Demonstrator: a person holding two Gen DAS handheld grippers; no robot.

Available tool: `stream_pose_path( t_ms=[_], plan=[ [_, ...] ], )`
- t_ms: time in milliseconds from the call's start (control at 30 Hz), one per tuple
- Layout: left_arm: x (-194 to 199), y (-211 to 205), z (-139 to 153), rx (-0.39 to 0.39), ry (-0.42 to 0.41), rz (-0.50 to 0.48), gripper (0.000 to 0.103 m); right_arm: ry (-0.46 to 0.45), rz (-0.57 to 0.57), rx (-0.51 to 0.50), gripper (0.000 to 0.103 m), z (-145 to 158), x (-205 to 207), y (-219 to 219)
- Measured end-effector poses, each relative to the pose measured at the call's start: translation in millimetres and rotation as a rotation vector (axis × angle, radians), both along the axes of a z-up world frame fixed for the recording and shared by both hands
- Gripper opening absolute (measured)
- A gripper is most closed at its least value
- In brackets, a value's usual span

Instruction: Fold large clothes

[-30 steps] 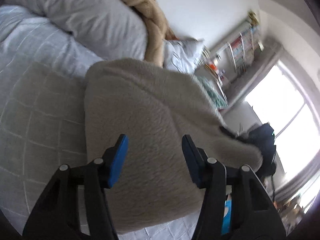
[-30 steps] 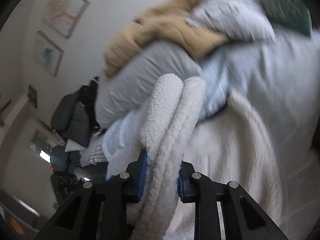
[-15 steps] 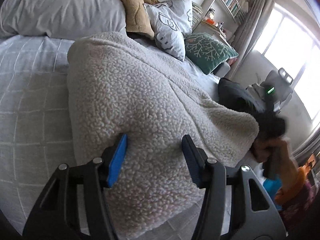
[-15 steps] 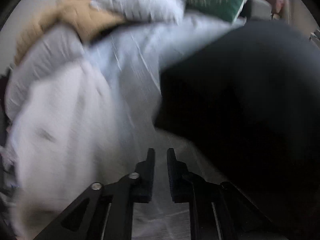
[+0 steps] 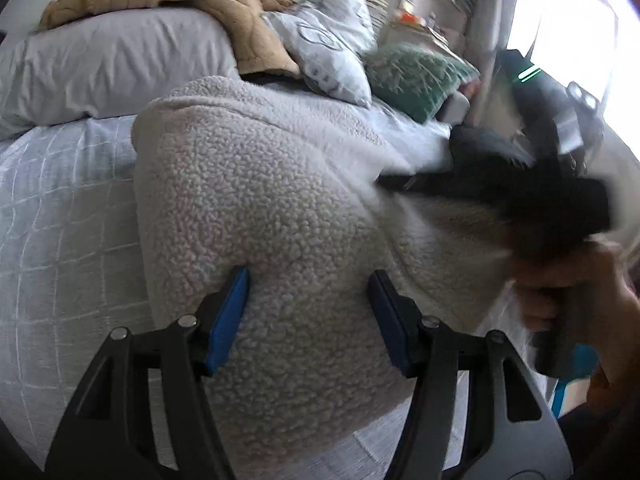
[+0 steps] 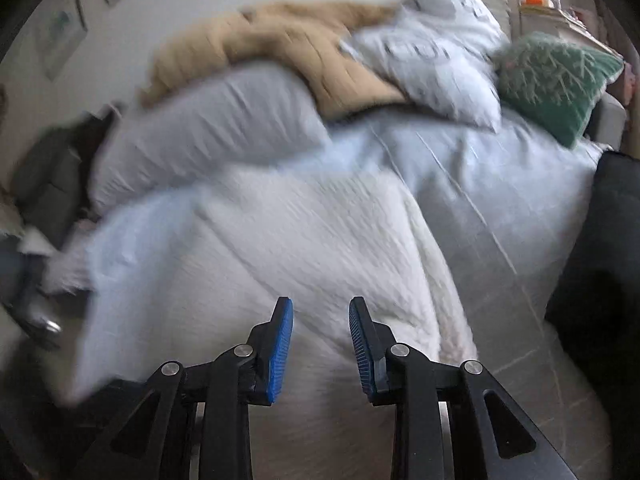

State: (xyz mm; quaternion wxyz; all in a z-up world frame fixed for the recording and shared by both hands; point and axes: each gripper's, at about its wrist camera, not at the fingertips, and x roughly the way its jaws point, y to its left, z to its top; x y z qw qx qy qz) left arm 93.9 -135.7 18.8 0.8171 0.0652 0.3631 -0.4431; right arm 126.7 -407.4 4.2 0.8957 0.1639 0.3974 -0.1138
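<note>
Fleece garment (image 6: 304, 240) now outside right hand-held gripper (image 6: 320, 340)

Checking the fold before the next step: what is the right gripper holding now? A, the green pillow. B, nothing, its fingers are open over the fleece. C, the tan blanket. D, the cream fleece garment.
B: the right gripper shows a bare gap between its blue fingers, with the cream fleece garment lying beyond them.
</note>
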Motion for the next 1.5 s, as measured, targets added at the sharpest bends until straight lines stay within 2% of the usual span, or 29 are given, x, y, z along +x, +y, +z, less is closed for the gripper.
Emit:
stream_pose_path(
  t_ms=[67, 133, 267, 300, 333, 367, 433, 533, 567, 633, 700, 733, 800, 833, 900, 967, 1000, 1033, 1100, 1167, 1300, 1367, 1400, 1467, 1500],
  plan=[
    [-6.9, -6.5, -2.0, 0.03, -0.041, -0.031, 0.062, 0.013, 0.001, -0.014, 0.024, -26.5, -0.1, -8.2],
    [-7.6, -9.5, 1.8, 0.055, -0.052, -0.02, 0.065, 0.009, -0.002, -0.02, 0.024, -24.8, -0.7, -8.7],
    [15.2, 6.8, 20.7, -0.039, 0.097, 0.021, 0.071, 0.01, 0.018, -0.008, 0.027, -8.1, -7.9, -9.8],
    [23.9, 15.2, 25.3, -0.075, 0.136, 0.049, 0.077, 0.004, 0.025, 0.016, 0.029, -0.9, -11.3, -11.7],
    [30.5, 23.0, 28.0, -0.098, 0.153, 0.084, 0.084, -0.01, 0.028, 0.041, 0.032, 4.7, -16.5, -14.8],
    [37.7, 31.8, 28.9, -0.118, 0.164, 0.125, 0.086, -0.024, 0.026, 0.055, 0.035, 9.7, -20.5, -15.8],
    [51.2, 43.5, 24.6, -0.127, 0.2, 0.182, 0.086, -0.043, 0.003, 0.046, 0.064, 19.9, -34.0, -18.0],
    [71.7, 53.4, 5.7, -0.112, 0.302, 0.251, 0.086, -0.007, 0.007, 0.088, 0.069, 12.5, -44.5, -31.4],
    [78.5, 54.5, -4.6, -0.097, 0.351, 0.265, 0.086, 0.02, 0.008, 0.109, 0.07, 6.1, -45.7, -34.7],
    [87.6, 57.0, -25.2, -0.122, 0.469, 0.253, 0.095, 0.06, 0.017, 0.168, 0.08, -10.9, -45.7, -44.0],
    [99.4, 63.8, -51.2, -0.219, 0.656, 0.248, 0.099, 0.077, 0.014, 0.29, 0.084, -29.5, -45.9, -57.6],
    [104.1, 67.8, -68.7, -0.288, 0.783, 0.246, 0.1, 0.074, 0.002, 0.359, 0.087, -36.5, -46.7, -64.9],
    [105.6, 72.7, -99.1, -0.409, 0.987, 0.239, 0.101, 0.069, -0.026, 0.495, 0.09, -52.8, -47.7, -79.0],
    [103.8, 73.9, -111.5, -0.462, 1.048, 0.237, 0.101, 0.067, -0.032, 0.534, 0.09, -57.9, -47.8, -82.6],
    [100.9, 74.1, -106.1, -0.465, 1.012, 0.239, 0.095, 0.058, -0.039, 0.569, 0.091, -62.5, -46.9, -85.2],
    [97.2, 74.8, -90.3, -0.444, 0.947, 0.244, 0.086, 0.047, -0.039, 0.555, 0.082, -57.0, -45.3, -81.5],
    [95.3, 75.9, -80.9, -0.435, 0.913, 0.246, 0.081, 0.033, -0.037, 0.545, 0.072, -50.9, -45.1, -78.7],
    [93.6, 78.5, -71.3, -0.436, 0.884, 0.248, 0.078, 0.029, -0.034, 0.526, 0.067, -44.6, -44.2, -74.4],
    [90.8, 85.9, -51.9, -0.438, 0.817, 0.254, 0.076, 0.009, -0.021, 0.501, 0.064, -33.2, -42.3, -65.0],
    [87.6, 102.9, -27.9, -0.441, 0.736, 0.273, 0.076, -0.017, 0.006, 0.525, 0.062, -22.5, -38.0, -54.7],
    [85.0, 141.0, -3.8, -0.427, 0.647, 0.307, 0.076, -0.046, 0.095, 0.536, 0.061, -4.6, -26.0, -23.9],
    [86.1, 160.1, -10.2, -0.35, 0.639, 0.345, 0.079, -0.007, 0.14, 0.515, 0.061, -4.8, -16.4, -4.9],
    [90.2, 161.3, -15.8, -0.285, 0.624, 0.368, 0.081, 0.018, 0.152, 0.501, 0.063, -7.5, -12.1, 1.9],
    [87.1, 164.8, -27.6, -0.105, 0.514, 0.417, 0.083, 0.111, 0.153, 0.438, 0.07, -23.5, -3.1, 18.3],
    [84.6, 168.3, -26.9, -0.099, 0.468, 0.42, 0.087, 0.142, 0.164, 0.426, 0.08, -29.8, 0.2, 24.0]
  ],
)
